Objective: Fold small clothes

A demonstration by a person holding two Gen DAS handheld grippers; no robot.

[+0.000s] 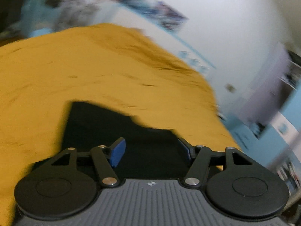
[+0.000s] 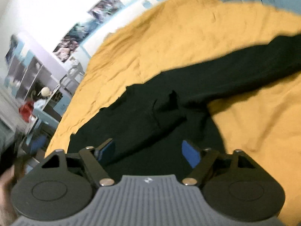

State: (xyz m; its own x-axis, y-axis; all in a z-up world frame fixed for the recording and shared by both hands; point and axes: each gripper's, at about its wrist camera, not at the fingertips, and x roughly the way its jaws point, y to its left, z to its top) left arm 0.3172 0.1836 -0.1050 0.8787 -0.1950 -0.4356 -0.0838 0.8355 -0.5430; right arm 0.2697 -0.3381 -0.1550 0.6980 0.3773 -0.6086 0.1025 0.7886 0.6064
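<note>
A black garment (image 2: 169, 101) lies on a mustard-yellow bedsheet (image 2: 188, 33), with one long sleeve stretching to the upper right. In the left wrist view an edge of the black garment (image 1: 116, 131) lies just under and ahead of the fingers. My left gripper (image 1: 152, 150) is open above the black cloth, its blue pads (image 1: 118, 152) wide apart and empty. My right gripper (image 2: 148, 152) is open too, just above the garment's near edge, with nothing between its pads. Both views are motion-blurred.
The yellow sheet (image 1: 94, 71) covers the bed. A white wall with posters (image 2: 79, 33) stands behind. Shelving and a pale blue table with a red item (image 2: 28, 111) stand off the bed's left edge in the right wrist view.
</note>
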